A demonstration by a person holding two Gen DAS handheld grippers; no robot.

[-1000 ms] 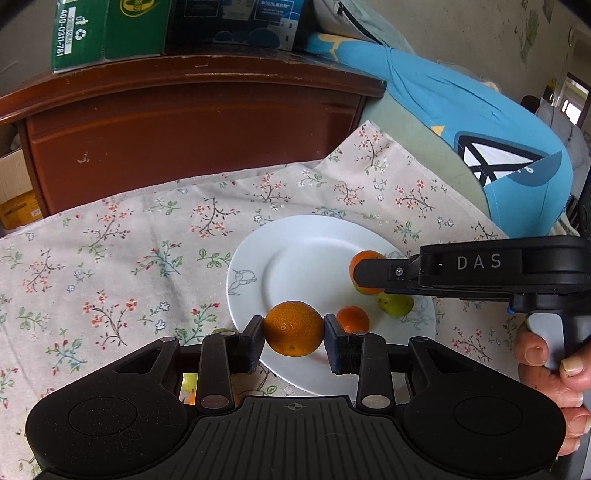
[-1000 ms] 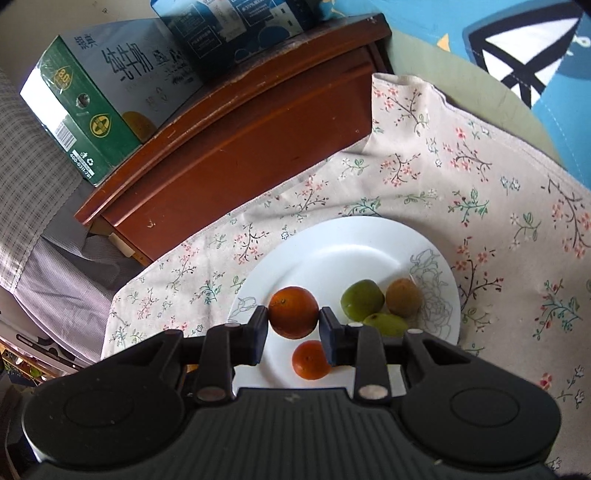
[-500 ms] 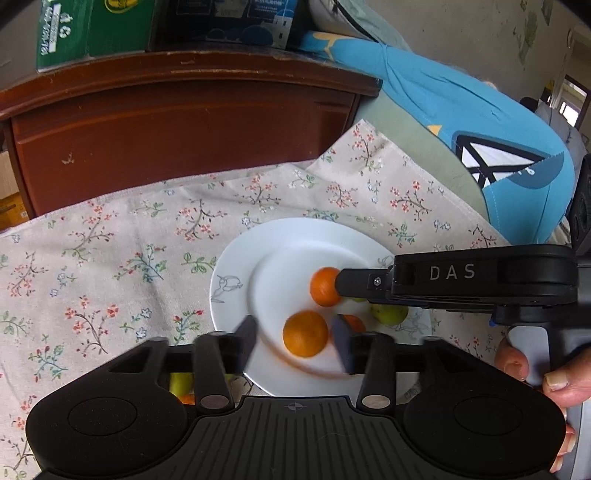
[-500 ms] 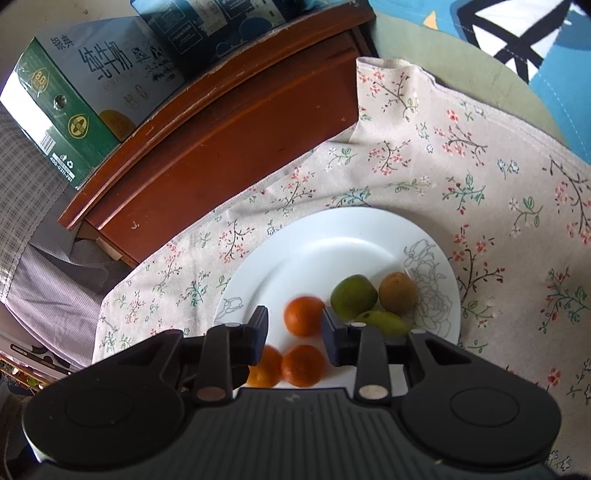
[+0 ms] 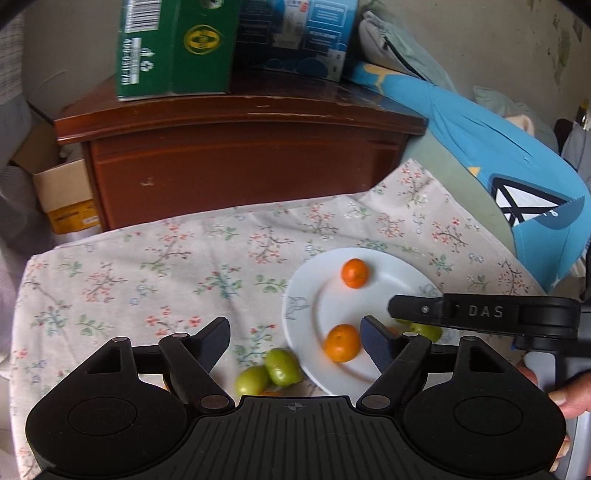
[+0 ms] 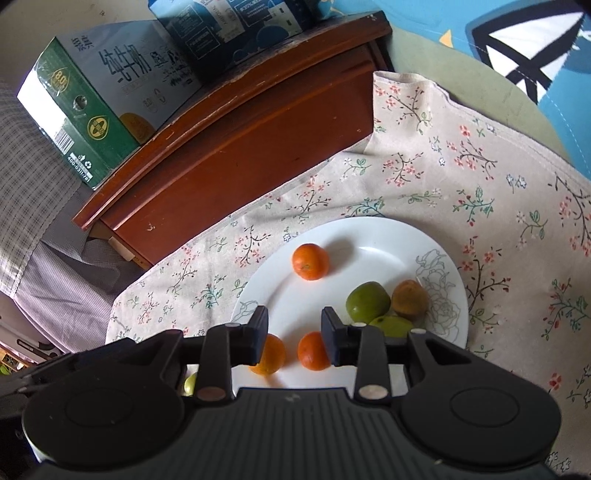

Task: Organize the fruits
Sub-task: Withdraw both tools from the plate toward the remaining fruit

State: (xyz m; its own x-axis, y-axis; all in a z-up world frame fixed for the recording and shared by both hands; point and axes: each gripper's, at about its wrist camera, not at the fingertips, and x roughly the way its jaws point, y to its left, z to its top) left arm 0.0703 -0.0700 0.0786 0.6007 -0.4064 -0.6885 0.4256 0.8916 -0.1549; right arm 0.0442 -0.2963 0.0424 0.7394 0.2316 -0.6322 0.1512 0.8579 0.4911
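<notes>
A floral tablecloth is being spread over the table. Behind it, a green carton and a blue carton are being carried by a red-brown wooden cabinet, and a cardboard box is being kept beside it.

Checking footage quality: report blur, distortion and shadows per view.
Left wrist view: the near orange and plate edge look motion-smeared; fisheye bows the cabinet. Right wrist view: sharper, soft daylight, faint shadow beside the far orange, dark vignetted corners.
</notes>
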